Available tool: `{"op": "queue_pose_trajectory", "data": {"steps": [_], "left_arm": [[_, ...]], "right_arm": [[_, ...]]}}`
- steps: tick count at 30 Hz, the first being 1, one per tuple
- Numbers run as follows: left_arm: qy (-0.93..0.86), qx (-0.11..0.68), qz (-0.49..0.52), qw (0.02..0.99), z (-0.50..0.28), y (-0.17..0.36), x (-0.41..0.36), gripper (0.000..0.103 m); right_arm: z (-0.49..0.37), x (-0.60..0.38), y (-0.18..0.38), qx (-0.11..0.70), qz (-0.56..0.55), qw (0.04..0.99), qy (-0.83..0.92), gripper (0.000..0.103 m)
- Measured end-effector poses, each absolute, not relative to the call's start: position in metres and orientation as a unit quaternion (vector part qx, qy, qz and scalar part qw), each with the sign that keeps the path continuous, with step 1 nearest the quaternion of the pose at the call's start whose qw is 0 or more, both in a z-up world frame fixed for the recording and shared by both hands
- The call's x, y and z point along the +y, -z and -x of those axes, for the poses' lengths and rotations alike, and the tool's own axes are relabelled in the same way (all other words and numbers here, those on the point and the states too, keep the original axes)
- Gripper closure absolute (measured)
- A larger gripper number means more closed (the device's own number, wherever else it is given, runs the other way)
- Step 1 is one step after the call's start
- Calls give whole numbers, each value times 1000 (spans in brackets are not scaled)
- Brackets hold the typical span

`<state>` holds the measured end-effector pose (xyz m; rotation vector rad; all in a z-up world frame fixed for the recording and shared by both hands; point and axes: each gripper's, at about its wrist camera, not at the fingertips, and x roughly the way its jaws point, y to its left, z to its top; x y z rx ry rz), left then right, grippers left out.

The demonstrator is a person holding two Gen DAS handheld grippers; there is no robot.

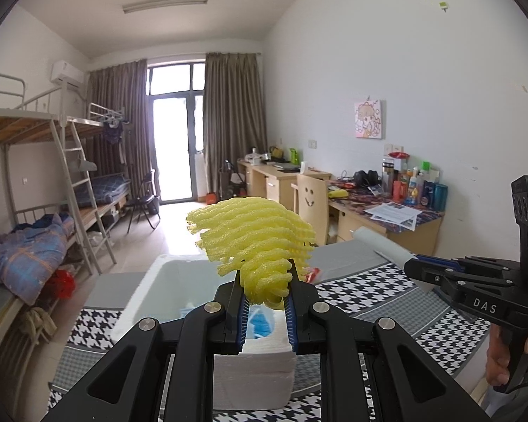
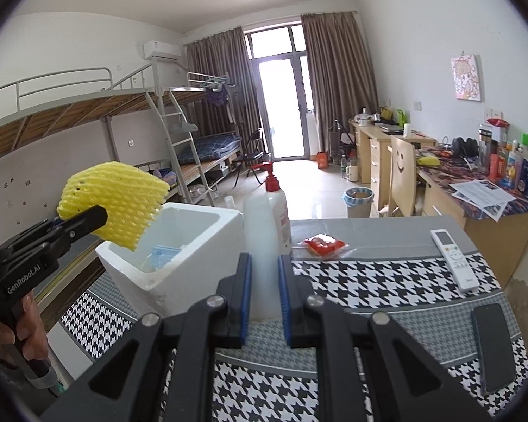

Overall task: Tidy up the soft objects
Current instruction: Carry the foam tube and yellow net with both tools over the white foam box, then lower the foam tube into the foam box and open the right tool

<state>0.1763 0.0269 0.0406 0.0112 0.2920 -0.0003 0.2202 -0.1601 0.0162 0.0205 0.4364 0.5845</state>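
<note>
A yellow foam net (image 1: pixel 253 235) sticks up from my left gripper (image 1: pixel 265 281), whose jaws are shut on its bunched lower end. It hangs over the open white foam box (image 1: pixel 137 295), which holds a blue face mask (image 1: pixel 260 323). From the right wrist view, the same net (image 2: pixel 112 204) and left gripper (image 2: pixel 98 214) hover at the rim of the box (image 2: pixel 193 211). My right gripper (image 2: pixel 264 263) is shut on a translucent white soft sheet (image 2: pixel 260 232) that stands up between its pads. In the left wrist view, the right gripper (image 1: pixel 410 265) appears to the right with that sheet (image 1: pixel 380 242).
On the houndstooth-cloth table (image 2: pixel 369 281) are a red-capped pump bottle (image 2: pixel 281 211), a red packet (image 2: pixel 324 244), a white remote (image 2: pixel 454 260) and a dark phone (image 2: pixel 492 344). A cluttered desk (image 2: pixel 475 190) and chair stand to the right, bunk beds (image 2: pixel 88 112) to the left.
</note>
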Motion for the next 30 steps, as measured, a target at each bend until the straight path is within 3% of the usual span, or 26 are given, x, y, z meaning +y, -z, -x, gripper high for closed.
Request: {"op": "queue_pose_trajectory", "data": {"steps": [30], "left_arm": [[-90,141,9,986,-157,-41,88,84]], "right_arm": [[-232,-73,-27,230,25,909,-348,85]]}}
